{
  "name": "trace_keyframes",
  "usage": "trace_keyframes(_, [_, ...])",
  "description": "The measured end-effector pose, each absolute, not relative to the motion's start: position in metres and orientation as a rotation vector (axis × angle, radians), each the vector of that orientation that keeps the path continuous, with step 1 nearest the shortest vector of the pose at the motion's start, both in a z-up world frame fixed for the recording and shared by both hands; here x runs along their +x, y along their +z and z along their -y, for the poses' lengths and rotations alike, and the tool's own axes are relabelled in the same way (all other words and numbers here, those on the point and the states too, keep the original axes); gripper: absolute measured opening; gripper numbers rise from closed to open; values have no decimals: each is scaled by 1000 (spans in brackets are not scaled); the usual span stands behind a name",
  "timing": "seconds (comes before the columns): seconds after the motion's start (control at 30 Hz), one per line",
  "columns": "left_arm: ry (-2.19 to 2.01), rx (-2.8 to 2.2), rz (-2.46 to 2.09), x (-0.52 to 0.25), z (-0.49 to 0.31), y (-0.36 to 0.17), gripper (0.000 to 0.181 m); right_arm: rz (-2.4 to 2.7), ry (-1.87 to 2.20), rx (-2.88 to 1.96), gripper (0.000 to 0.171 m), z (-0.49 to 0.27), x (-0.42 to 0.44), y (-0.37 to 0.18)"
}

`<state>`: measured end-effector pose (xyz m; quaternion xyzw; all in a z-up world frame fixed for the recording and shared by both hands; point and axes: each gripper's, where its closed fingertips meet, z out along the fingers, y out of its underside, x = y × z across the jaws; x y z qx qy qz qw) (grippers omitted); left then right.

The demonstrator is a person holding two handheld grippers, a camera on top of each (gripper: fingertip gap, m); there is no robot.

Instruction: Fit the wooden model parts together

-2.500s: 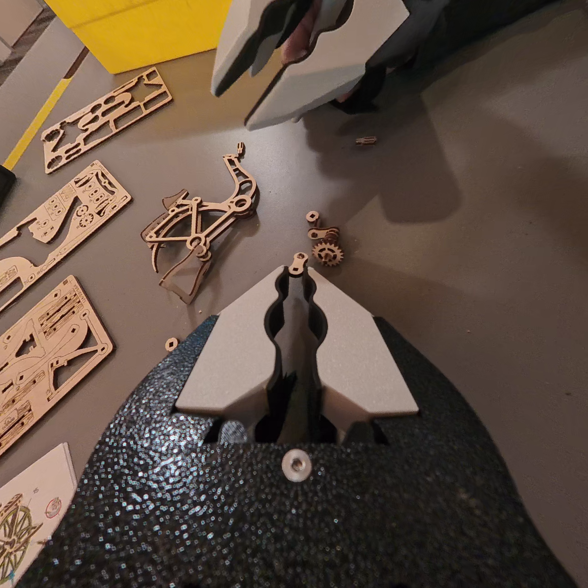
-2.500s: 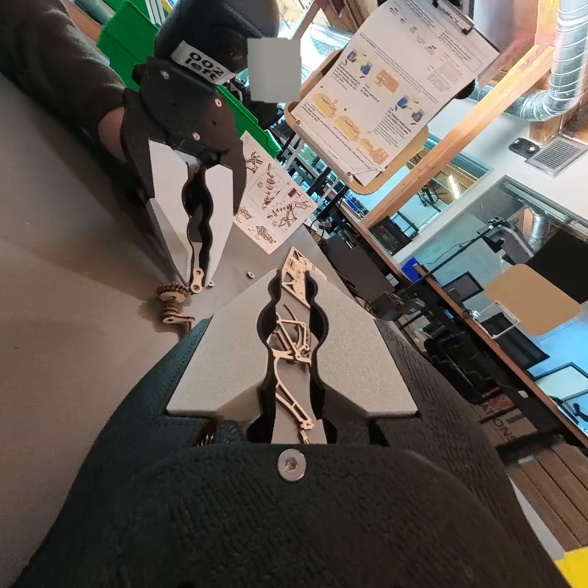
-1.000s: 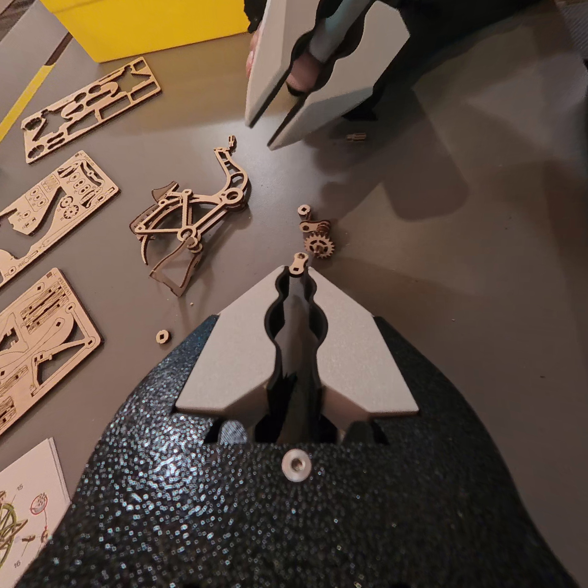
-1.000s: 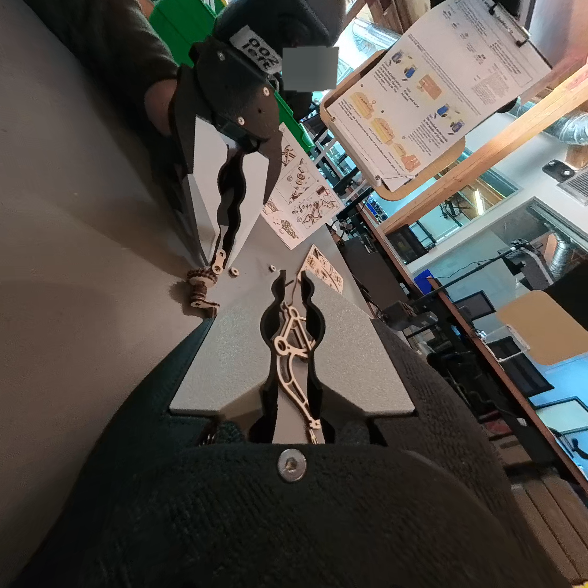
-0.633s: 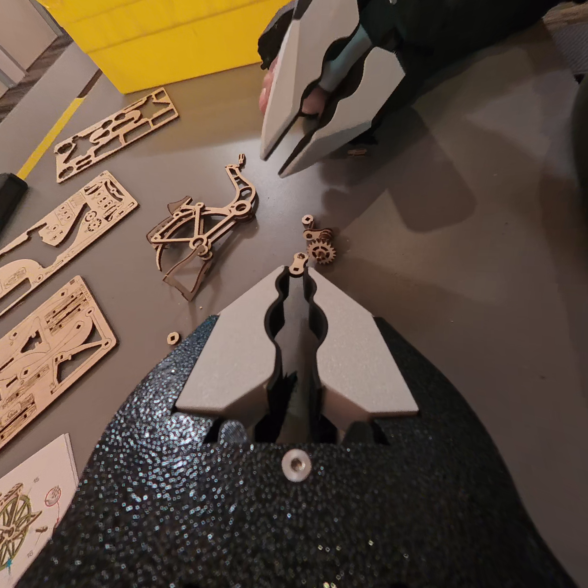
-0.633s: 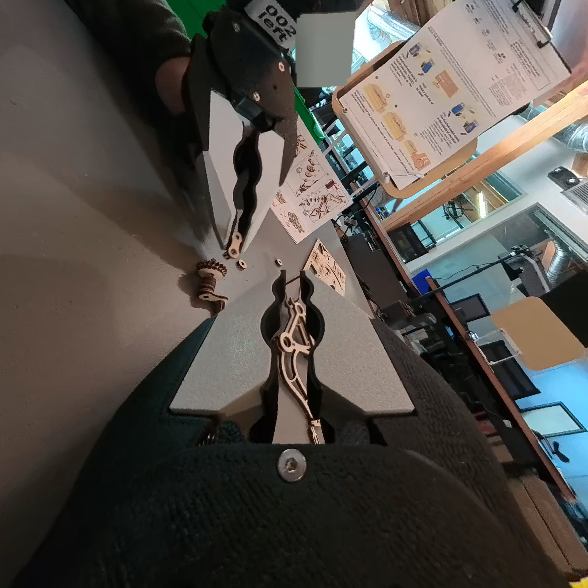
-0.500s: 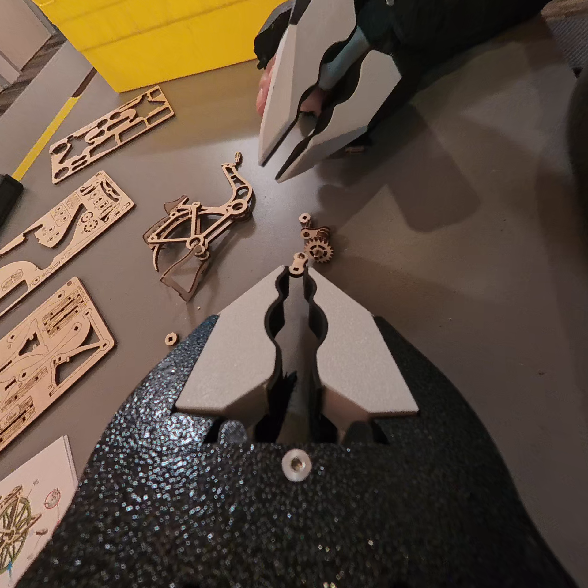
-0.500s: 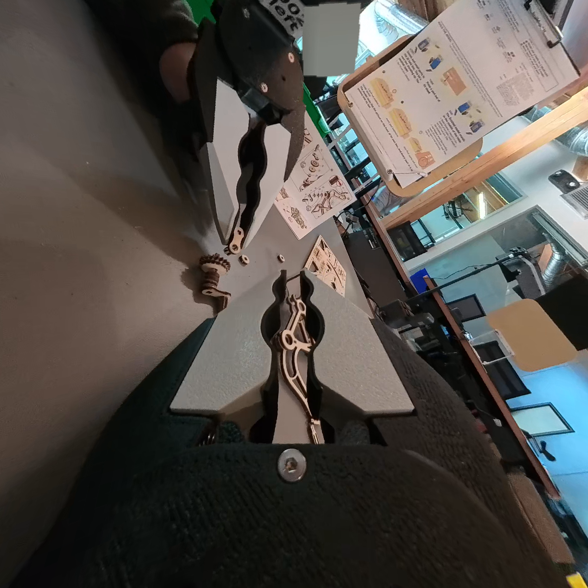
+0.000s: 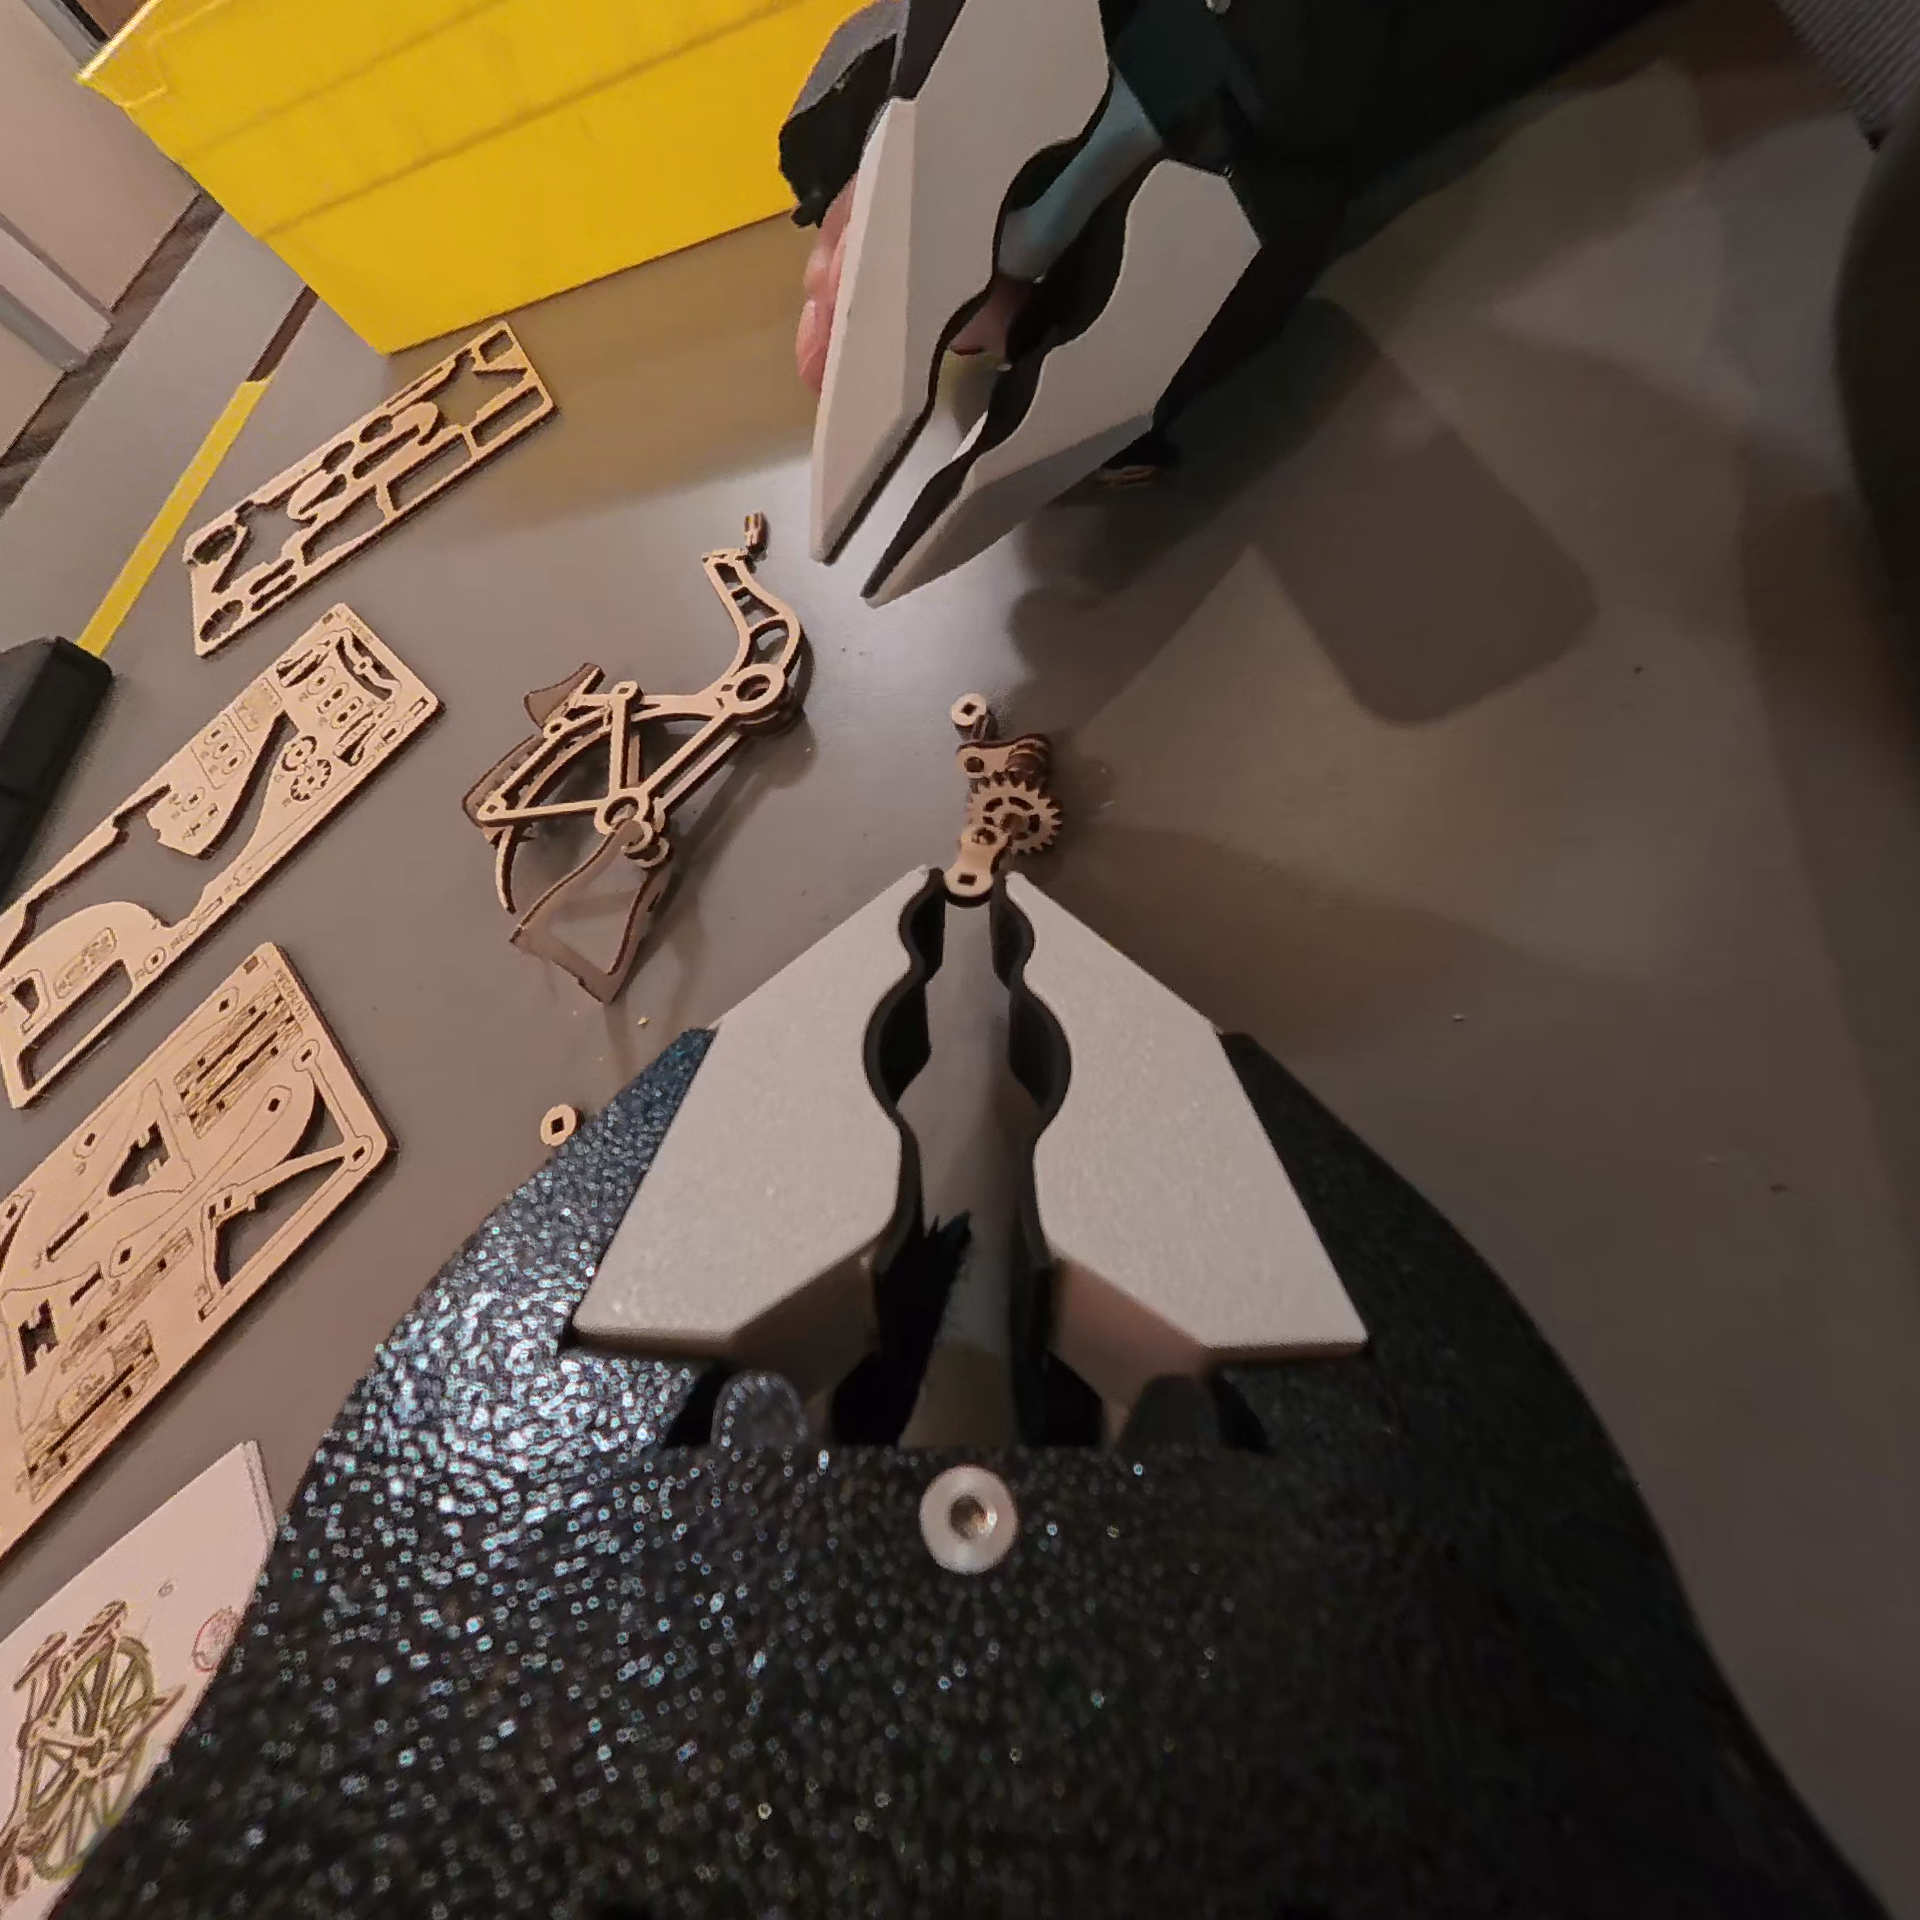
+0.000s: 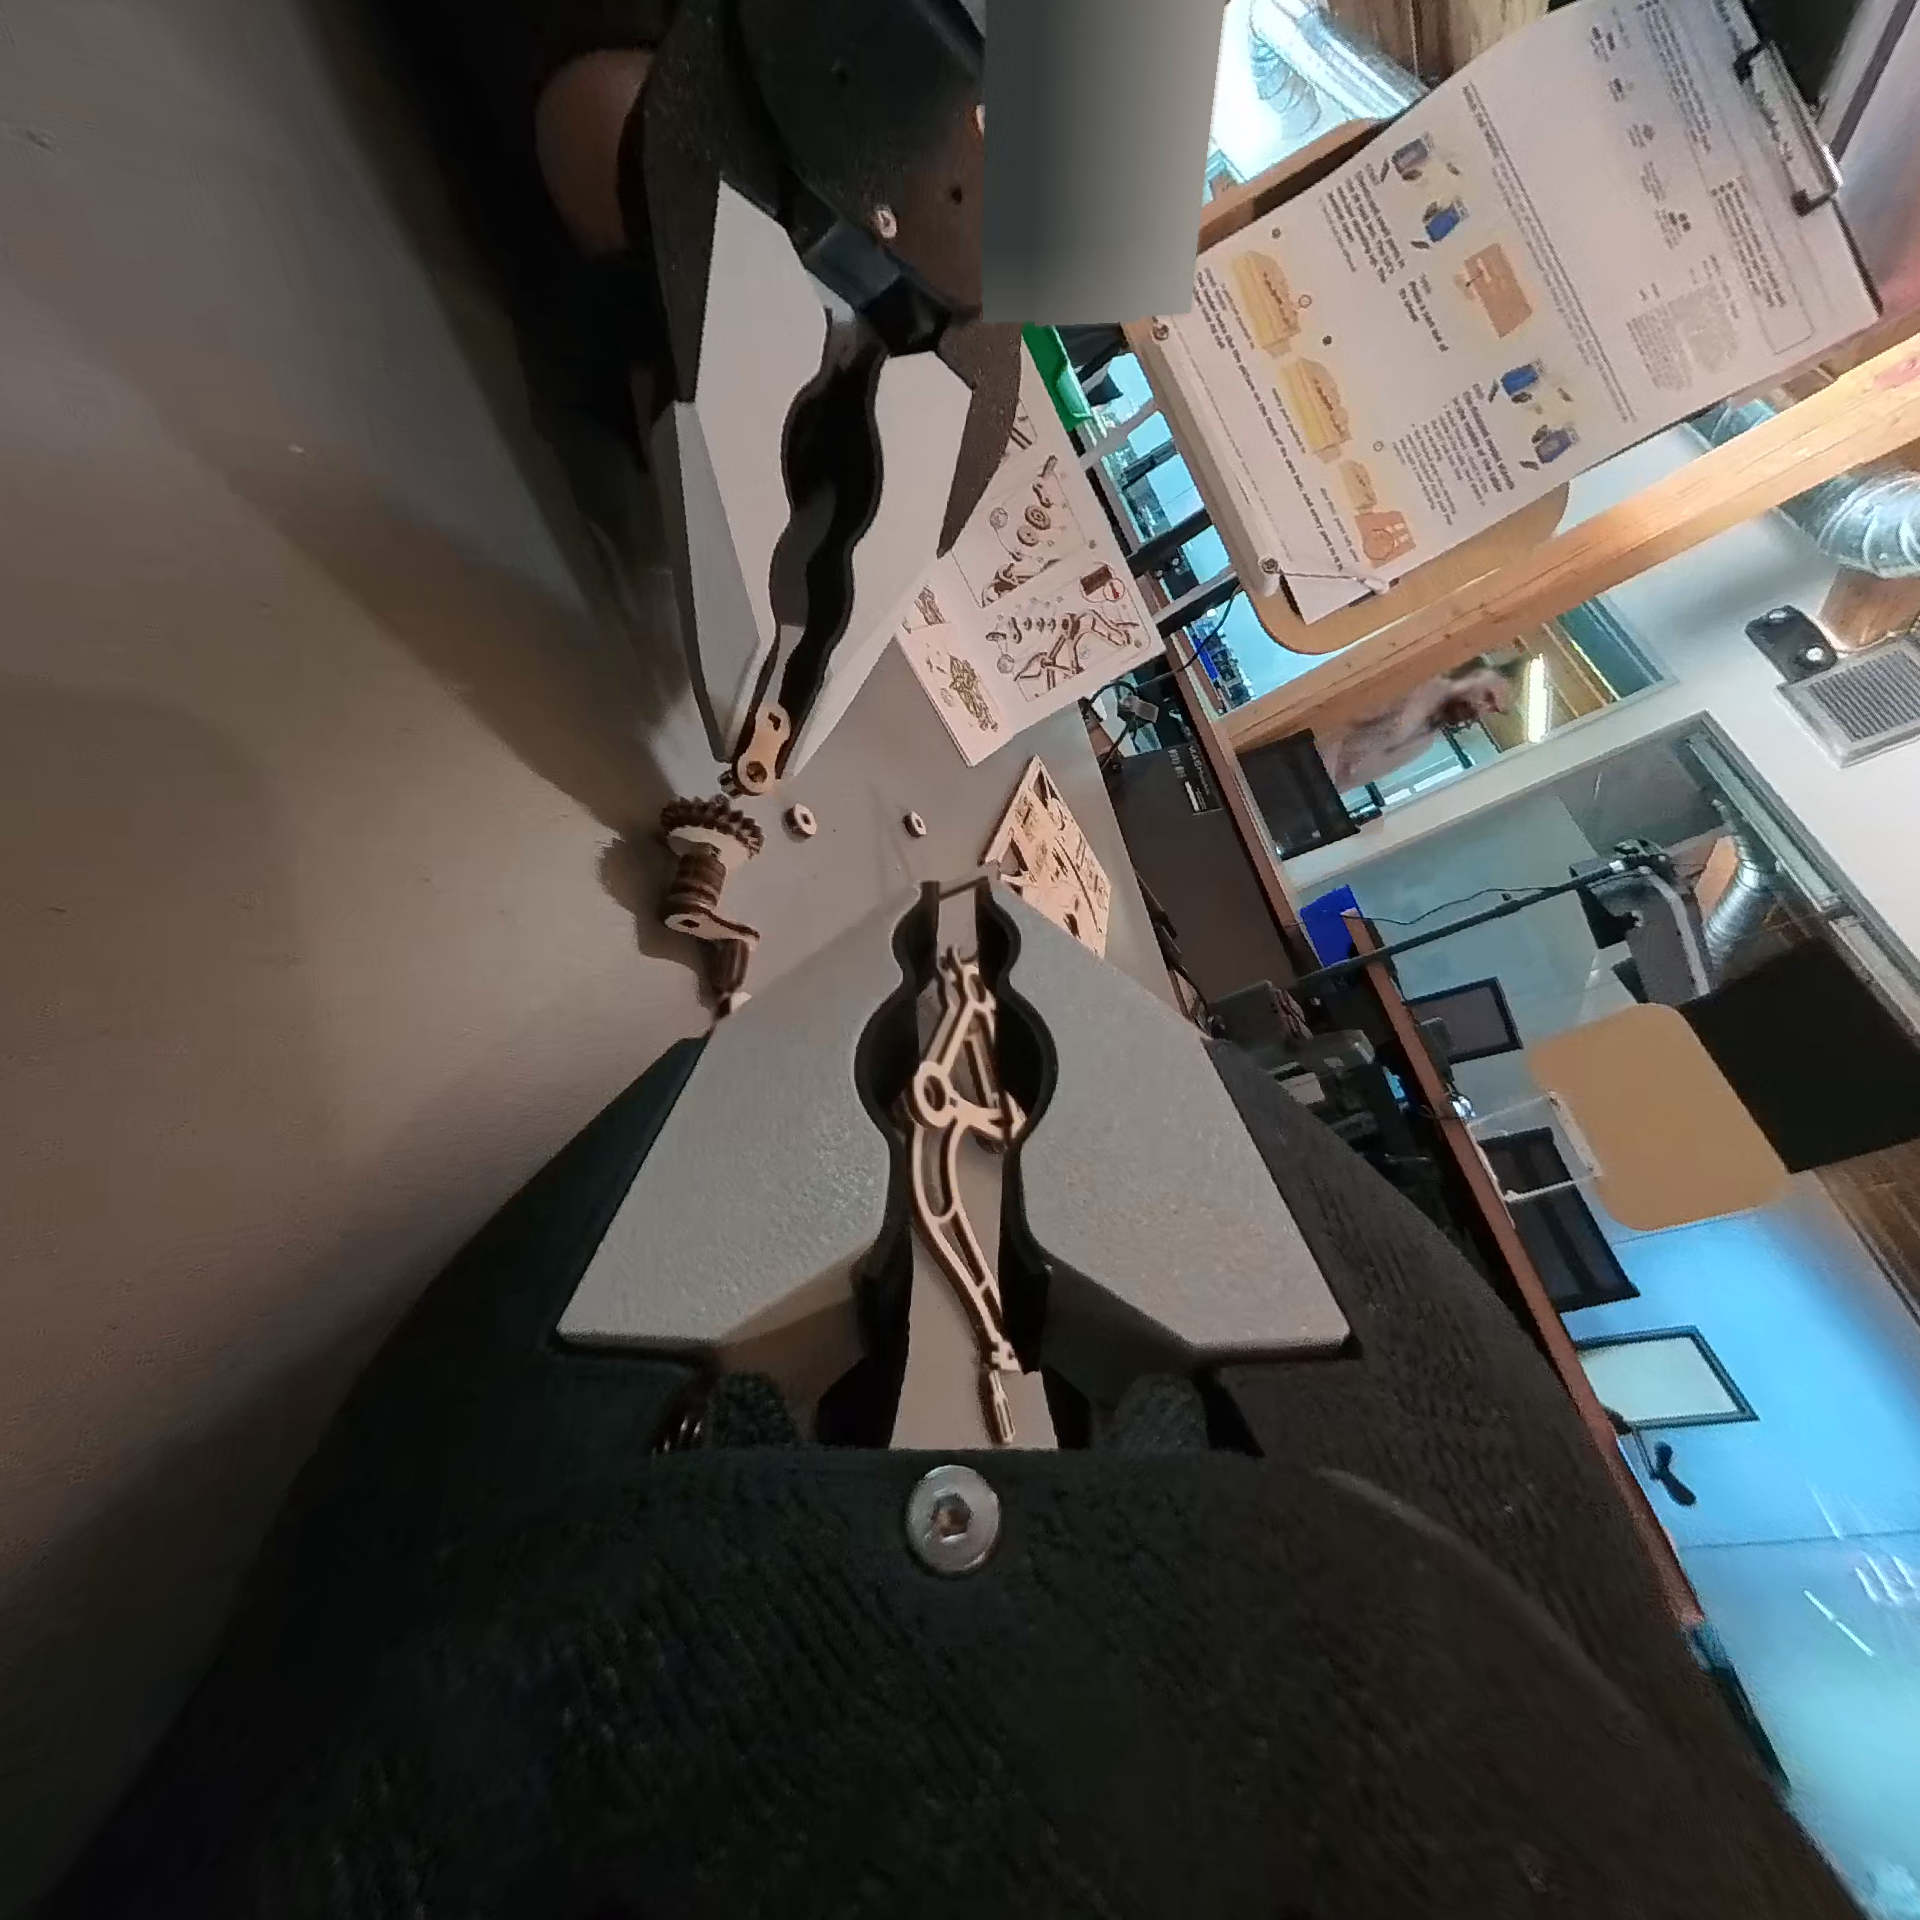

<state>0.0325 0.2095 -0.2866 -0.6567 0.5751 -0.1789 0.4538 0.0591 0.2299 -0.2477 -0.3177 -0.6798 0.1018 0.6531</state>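
A: Left side first?
B: Part sheets (image 9: 197,790) lie flat on the grey table (image 9: 1455,935), with the yellow bin (image 9: 499,156) behind them. The half-built bike frame (image 9: 634,800) lies on the table, clear of both tools.
A: Left gripper (image 9: 966,883)?
B: Fingers (image 9: 821,1122) clamped on a small wooden link (image 9: 979,862). It's a flat, pale plate with a hole at each end, and it sticks out past the tips. Its far end is just above the gear piece (image 9: 1013,805), which is a toothed wheel on a stubby axle with a crank arm, lying on the table. Can't tell if they touch.
A: Small bits?
B: One square-hole washer (image 9: 968,711) lies beyond the gear, and another (image 9: 559,1121) beside the left tool's body.
A: Right gripper (image 10: 961,899)?
B: Fingers (image 10: 1122,1143) nearly together, with a curved openwork strut (image 10: 961,1174) standing edge-on in the gap between them. Can't tell if it's gripped. It's thin, pale and has cutouts. The tips point at the gear piece and hover above the table.
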Motion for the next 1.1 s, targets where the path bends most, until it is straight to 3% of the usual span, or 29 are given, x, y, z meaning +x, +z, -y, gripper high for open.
trace_keyframes(1.1, [-426,-1615,-1441,33,-208,-289,6,1571,224,-708,4,-227,59,-252])
